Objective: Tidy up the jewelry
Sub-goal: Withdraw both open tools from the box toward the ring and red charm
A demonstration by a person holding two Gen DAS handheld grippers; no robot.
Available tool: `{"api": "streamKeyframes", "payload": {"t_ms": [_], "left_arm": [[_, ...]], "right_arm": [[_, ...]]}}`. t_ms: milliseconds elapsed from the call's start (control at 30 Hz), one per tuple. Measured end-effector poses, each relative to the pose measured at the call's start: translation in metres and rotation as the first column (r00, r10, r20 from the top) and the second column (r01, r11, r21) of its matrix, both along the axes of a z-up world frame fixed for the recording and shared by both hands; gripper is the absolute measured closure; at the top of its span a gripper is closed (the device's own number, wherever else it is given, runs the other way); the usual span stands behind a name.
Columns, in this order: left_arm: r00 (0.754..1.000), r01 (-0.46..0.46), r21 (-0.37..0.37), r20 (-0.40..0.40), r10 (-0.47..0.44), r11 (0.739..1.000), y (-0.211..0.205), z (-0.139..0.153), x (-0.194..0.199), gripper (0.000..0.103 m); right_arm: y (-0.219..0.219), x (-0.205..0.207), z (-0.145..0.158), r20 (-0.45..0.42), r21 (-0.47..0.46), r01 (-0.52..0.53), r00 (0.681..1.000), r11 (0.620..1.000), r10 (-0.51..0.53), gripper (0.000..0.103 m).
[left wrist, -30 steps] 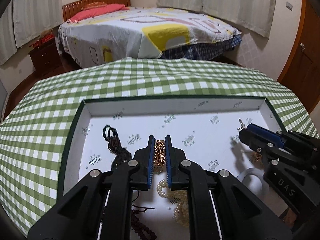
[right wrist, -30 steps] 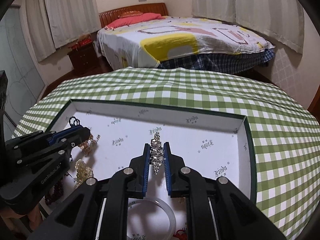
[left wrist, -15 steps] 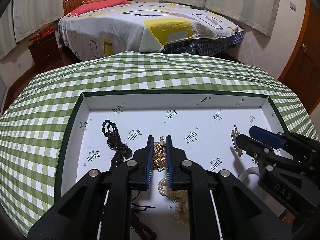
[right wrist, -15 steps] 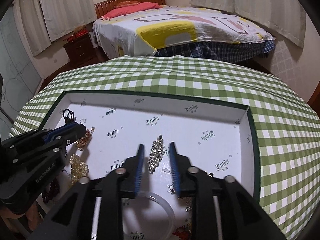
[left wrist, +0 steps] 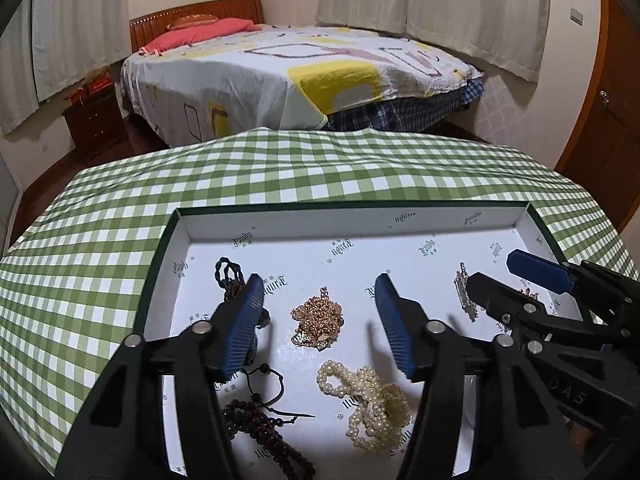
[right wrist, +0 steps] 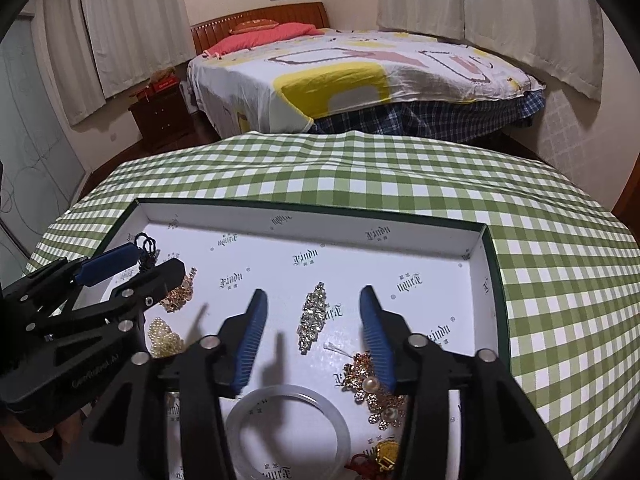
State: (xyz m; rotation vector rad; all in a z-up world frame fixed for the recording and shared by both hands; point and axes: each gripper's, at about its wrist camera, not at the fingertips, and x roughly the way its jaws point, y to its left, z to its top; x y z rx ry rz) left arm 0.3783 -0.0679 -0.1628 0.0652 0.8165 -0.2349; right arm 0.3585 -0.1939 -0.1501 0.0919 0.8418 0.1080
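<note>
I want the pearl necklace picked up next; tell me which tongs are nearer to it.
Left. The left tongs hang open just above the pearl necklace; the right tongs are farther off, over the rhinestone clip.

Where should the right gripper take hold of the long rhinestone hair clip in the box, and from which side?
Grip the rhinestone clip across its narrow middle, coming straight down from above. It lies flat and lengthwise between the open right gripper, so its long edges face the fingers and the span to close over is small.

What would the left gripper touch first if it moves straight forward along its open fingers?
Probably the gold chain: it lies in the box between the open fingers of the left gripper. Depth is unclear.
</note>
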Motion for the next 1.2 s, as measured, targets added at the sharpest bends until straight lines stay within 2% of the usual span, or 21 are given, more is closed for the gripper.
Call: {"api": "streamKeyframes", "payload": {"t_ms": [133, 200, 267, 467, 700, 1200], "left_arm": [[1.0, -0.003, -0.01, 0.015, 0.003, 1.0, 0.002, 0.004, -0.005, 0.044], [1.0, -0.005, -0.017, 0.026, 0.006, 1.0, 0.005, 0.006, -0.008, 0.038], [0.999, -0.015, -0.018, 0.044, 0.016, 1.0, 0.008, 0.011, -0.012, 0.037], [0.995, -0.036, -0.051, 0.087, 0.041, 0.998, 0.018, 0.028, -0.034, 0.037], [0.985, -0.068, -0.075, 0.154, 0.079, 0.995, 0.034, 0.047, -0.079, 0.034], [0.975, -0.163, -0.103, 0.136, 0.176, 0.981, 0.065, 0.044, -0.161, 0.034]], "right_arm": [[-0.001, -0.003, 0.003, 0.02, 0.004, 0.008, 1.0, 1.0, -0.008, 0.046], [-0.002, -0.007, 0.006, 0.038, 0.001, 0.014, 0.999, 1.0, -0.014, 0.044], [-0.002, -0.011, 0.01, 0.052, -0.004, 0.019, 0.998, 1.0, -0.019, 0.039], [-0.004, -0.028, 0.025, 0.094, -0.005, 0.025, 0.995, 1.0, -0.025, 0.039], [-0.002, -0.075, 0.04, 0.146, -0.017, 0.017, 0.989, 1.0, -0.015, 0.039], [0.006, -0.154, 0.031, 0.13, -0.038, -0.03, 0.991, 0.999, 0.034, 0.039]]}}
